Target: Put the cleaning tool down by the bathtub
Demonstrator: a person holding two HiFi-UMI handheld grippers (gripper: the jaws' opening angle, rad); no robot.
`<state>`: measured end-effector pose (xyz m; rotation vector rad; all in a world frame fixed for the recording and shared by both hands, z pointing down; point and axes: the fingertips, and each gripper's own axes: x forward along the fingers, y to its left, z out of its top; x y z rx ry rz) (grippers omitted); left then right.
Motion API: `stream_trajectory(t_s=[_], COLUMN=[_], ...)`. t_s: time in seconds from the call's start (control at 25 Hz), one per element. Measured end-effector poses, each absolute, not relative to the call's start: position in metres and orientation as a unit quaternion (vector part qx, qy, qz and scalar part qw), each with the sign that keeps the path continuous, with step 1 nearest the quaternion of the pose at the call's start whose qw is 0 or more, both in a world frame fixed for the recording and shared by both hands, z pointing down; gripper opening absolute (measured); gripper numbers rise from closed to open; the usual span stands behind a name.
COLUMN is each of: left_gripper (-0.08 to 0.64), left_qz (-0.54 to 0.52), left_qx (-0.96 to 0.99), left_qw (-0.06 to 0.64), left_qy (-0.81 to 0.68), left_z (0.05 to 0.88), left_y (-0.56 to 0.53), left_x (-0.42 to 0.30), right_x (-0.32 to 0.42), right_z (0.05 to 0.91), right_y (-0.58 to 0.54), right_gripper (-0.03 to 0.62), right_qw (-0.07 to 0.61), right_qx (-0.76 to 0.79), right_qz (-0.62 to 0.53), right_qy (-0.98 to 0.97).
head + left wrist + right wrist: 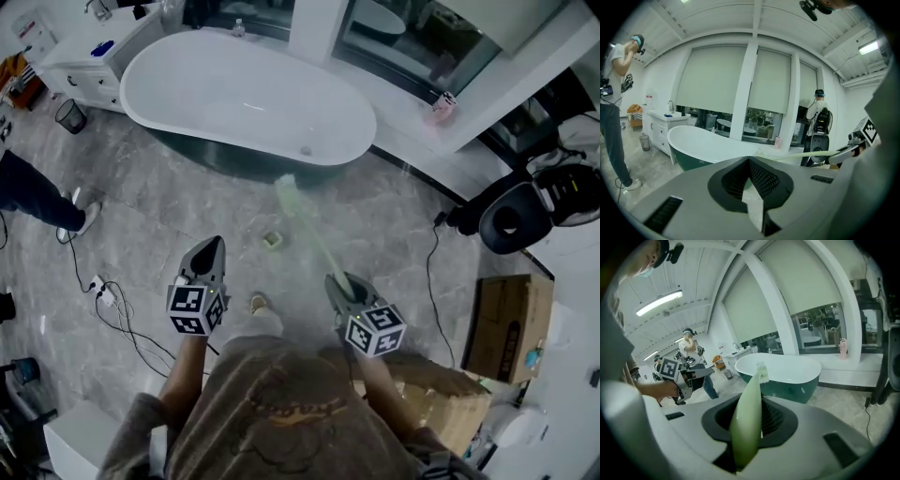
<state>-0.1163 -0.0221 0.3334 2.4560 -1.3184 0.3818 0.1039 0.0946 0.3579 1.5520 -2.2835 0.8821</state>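
A white bathtub with a dark green outside stands on the grey marble floor ahead of me. My right gripper is shut on the handle of a long pale green brush. The brush points towards the tub, and its head hangs above the floor just short of the tub's side. In the right gripper view the brush runs out between the jaws of the right gripper to a white bristle head. My left gripper hovers to the left, shut and empty. The left gripper has closed tips in its own view.
A small green object lies on the floor between the grippers and the tub. A person's leg, a bin and a white vanity are at the left. Cables trail at the lower left. A black chair and a cardboard box are at the right.
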Motion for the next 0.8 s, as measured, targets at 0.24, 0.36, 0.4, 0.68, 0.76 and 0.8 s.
stream_trajectory(t_s=[0.24, 0.36, 0.4, 0.68, 0.76, 0.8], left_gripper=[0.0, 0.0, 0.0, 0.0, 0.0, 0.0], left_qz=[0.137, 0.141, 0.143, 0.142, 0.141, 0.14], left_qx=[0.87, 0.873, 0.873, 0.871, 0.869, 0.867], left_qw=[0.162, 0.169, 0.173, 0.181, 0.182, 0.183], left_qy=[-0.446, -0.436, -0.433, -0.433, -0.438, -0.441], left_z=[0.34, 0.342, 0.344, 0.354, 0.358, 0.359], left_y=[-0.06, -0.073, -0.076, -0.108, -0.118, -0.123], left_x=[-0.118, -0.114, -0.113, -0.101, -0.097, -0.094], right_x=[0.094, 0.093, 0.093, 0.101, 0.106, 0.11], right_z=[0.355, 0.36, 0.361, 0.374, 0.379, 0.381], right_y=[0.054, 0.04, 0.036, 0.006, -0.005, -0.011], right_gripper=[0.084, 0.084, 0.084, 0.084, 0.084, 0.084], right_qw=[0.123, 0.124, 0.125, 0.134, 0.137, 0.139], right_qx=[0.532, 0.534, 0.534, 0.524, 0.521, 0.519], right_qz=[0.294, 0.298, 0.3, 0.309, 0.31, 0.311], right_qy=[-0.784, -0.781, -0.781, -0.782, -0.783, -0.784])
